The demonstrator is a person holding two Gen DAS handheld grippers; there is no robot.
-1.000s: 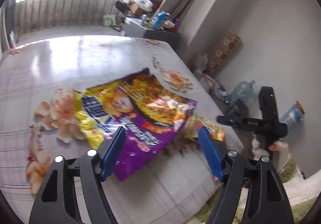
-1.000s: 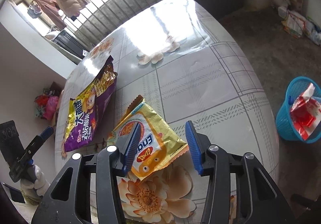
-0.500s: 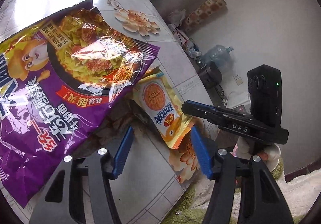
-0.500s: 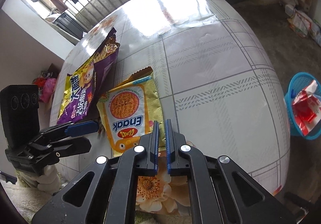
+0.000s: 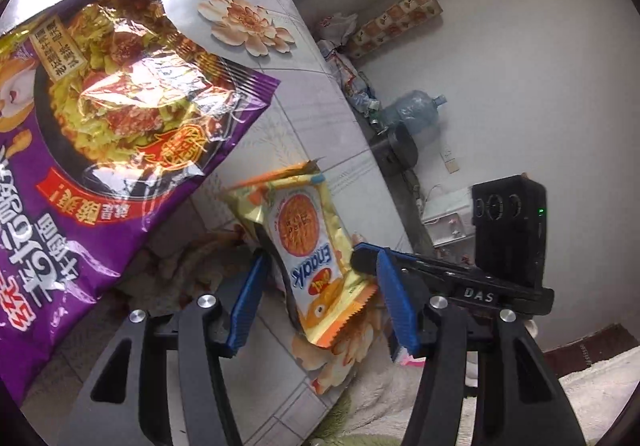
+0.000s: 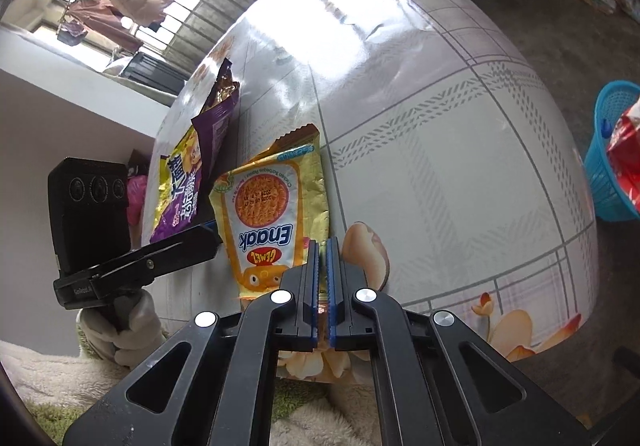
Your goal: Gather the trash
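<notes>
Enaak snack packet, yellow-gold foil, sits near the table edge closest to the cameras, lower end lifted off the surface, top end still down on the tablecloth. Right gripper has its jaws pressed together on the packet's lower right edge; foil visible between the blue pads. In the left wrist view the right gripper comes in from the right and meets the packet at its side edge.

Left gripper is about half open and closing. The packet's lower half hangs between its fingers, but the pads aren't pressing on it, gap on both sides. From the right wrist view the left gripper reaches in from the left, tip just beside the packet's left edge. A white-gloved hand holds its handle.

Purple noodle bag, large and crinkled, lies flat on the table just left of the packet, not touched by either gripper. It's opened at the far end.

Blue basket stands on the floor, well apart from the table on the right, with a red wrapper in it. Water jug lies on the floor by the wall.
</notes>
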